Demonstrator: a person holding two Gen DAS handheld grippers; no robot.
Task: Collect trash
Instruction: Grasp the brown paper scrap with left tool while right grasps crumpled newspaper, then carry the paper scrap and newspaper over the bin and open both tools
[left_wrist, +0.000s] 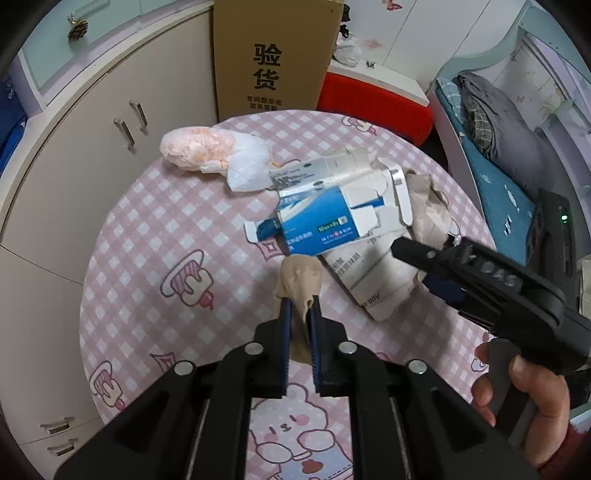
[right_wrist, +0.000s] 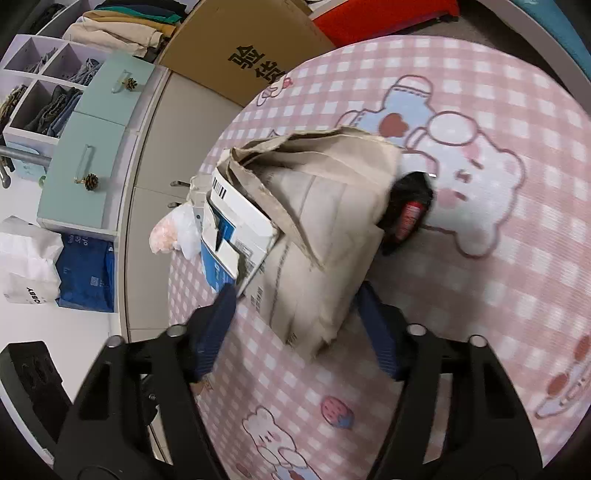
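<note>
In the left wrist view my left gripper (left_wrist: 300, 310) is shut on a crumpled beige scrap (left_wrist: 301, 277), held just above the round table's pink checked cloth (left_wrist: 166, 229). Beyond it lie a flattened blue and white carton (left_wrist: 317, 221), a torn beige paper package (left_wrist: 384, 273) and a white plastic bag of pinkish tissue (left_wrist: 207, 147). My right gripper (left_wrist: 410, 266) reaches in from the right. In the right wrist view the right gripper (right_wrist: 295, 306) straddles the paper package (right_wrist: 325, 236); the right pad grazes its edge and the left pad stands just clear of it. A black item with a red label (right_wrist: 406, 218) peeks from under the paper.
A tall cardboard box (left_wrist: 277, 55) and a red and white stool (left_wrist: 373, 99) stand behind the table. Beige cabinets (left_wrist: 92, 147) run along the left, a bed with grey bedding (left_wrist: 498, 147) on the right. A person's hand (left_wrist: 524, 387) grips the right tool's handle.
</note>
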